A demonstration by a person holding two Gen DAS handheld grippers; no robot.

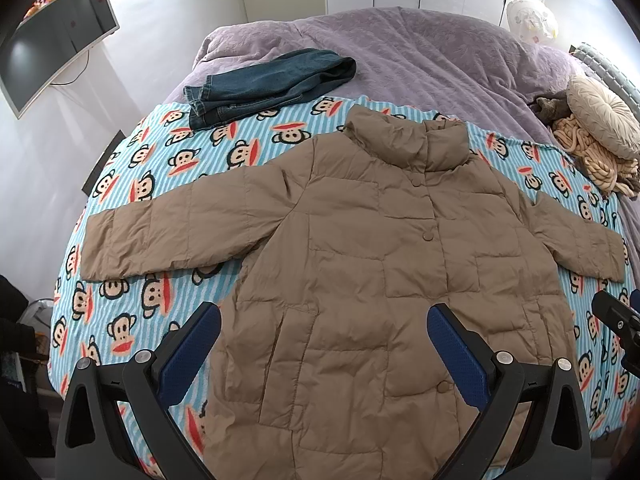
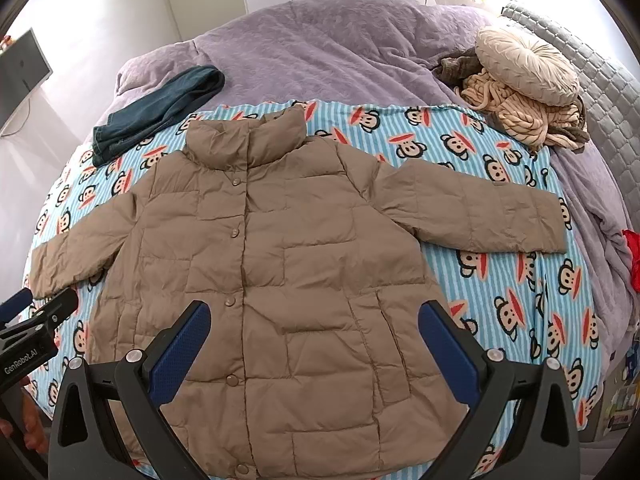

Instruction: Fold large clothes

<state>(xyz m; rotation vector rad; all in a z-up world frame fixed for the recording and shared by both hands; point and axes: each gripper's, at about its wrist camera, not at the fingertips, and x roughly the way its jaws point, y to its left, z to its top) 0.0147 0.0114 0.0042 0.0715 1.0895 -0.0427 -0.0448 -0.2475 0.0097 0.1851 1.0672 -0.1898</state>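
One jacket (image 1: pixel 360 280) hem, cut off.

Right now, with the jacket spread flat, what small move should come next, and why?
Probably lower the left gripper toward the jacket's left sleeve to fold it inward. Both grippers, the right gripper included, are open and hold nothing, and both sleeves lie stretched outward on the monkey-print blanket.

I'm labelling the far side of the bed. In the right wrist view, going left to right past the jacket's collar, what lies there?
Monitor on the wall → folded jeans → jacket collar → chunky knit blanket with the round cushion on it → red item at the edge.
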